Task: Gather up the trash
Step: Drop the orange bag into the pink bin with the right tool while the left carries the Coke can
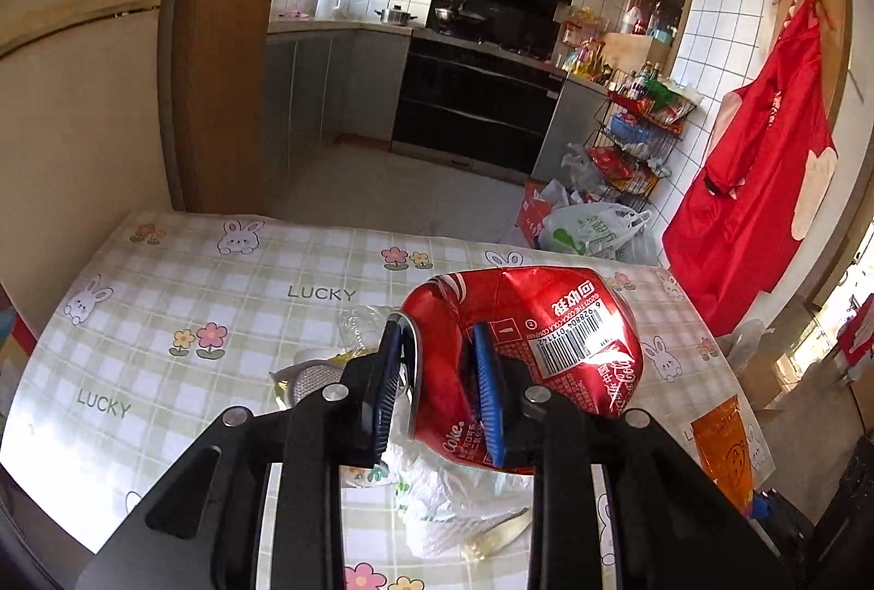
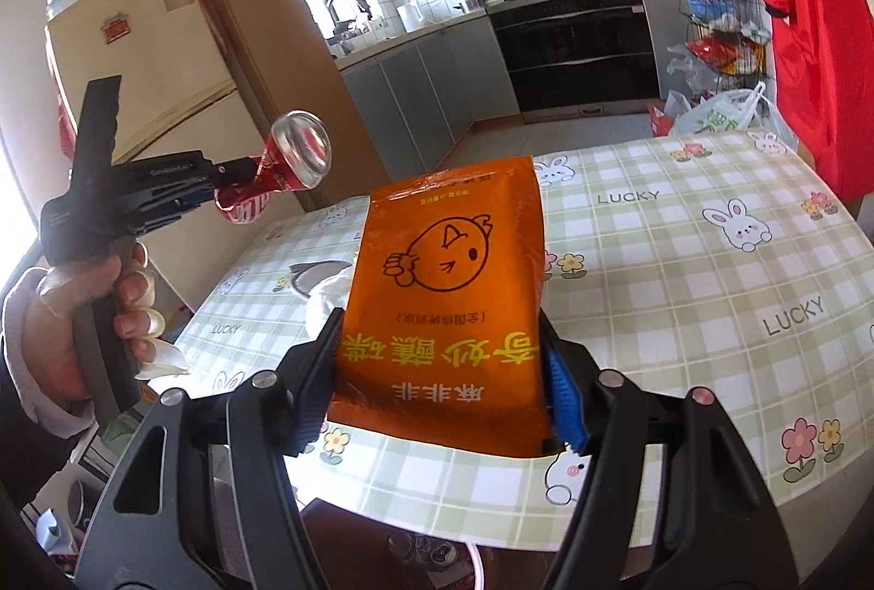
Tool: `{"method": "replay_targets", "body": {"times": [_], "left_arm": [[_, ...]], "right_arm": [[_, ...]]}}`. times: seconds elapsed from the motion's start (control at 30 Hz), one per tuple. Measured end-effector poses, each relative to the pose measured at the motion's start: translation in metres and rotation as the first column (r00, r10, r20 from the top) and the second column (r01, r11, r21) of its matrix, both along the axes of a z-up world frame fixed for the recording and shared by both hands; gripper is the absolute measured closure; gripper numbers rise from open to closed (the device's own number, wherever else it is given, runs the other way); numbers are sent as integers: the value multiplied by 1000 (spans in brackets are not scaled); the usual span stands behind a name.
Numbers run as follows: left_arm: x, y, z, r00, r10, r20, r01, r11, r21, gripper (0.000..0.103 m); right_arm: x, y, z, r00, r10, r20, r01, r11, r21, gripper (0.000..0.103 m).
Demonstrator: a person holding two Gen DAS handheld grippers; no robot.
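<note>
Two items of trash are held clear of the green-checked tablecloth-covered table (image 2: 710,262). The left gripper (image 1: 442,388) is clamped on a crushed red aluminium cola can (image 1: 535,344); the right gripper (image 2: 442,393) is clamped on a flat orange foil snack packet (image 2: 448,273). Crumpled white plastic wrappers (image 1: 448,497) remain on the table. The carry step appears to be in hand; transfer to a bin, not visible, is judged to be required next.
</note>
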State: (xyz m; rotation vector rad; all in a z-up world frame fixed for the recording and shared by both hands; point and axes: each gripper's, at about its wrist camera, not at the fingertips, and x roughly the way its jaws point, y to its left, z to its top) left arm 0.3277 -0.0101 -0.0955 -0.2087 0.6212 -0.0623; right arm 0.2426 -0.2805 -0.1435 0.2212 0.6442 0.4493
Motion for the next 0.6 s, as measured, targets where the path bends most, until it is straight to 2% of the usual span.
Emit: {"method": "replay_targets", "body": {"times": [0.1, 0.33, 0.5, 0.6], "left_arm": [[-37, 16, 8, 999, 14, 44, -13, 1000, -4, 77], [-124, 48, 1, 999, -8, 47, 9, 999, -40, 77], [-179, 69, -10, 999, 9, 48, -7, 999, -52, 77], [-195, 82, -15, 999, 30, 42, -27, 997, -72, 77]], "right_arm": [[-22, 6, 7, 1000, 17, 11, -17, 1000, 13, 38], [-75, 29, 7, 995, 93, -19, -93, 996, 3, 38], [-108, 52, -11, 986, 141, -87, -143, 990, -20, 38], [-116, 67, -22, 977, 156, -146, -159, 987, -9, 38]]}}
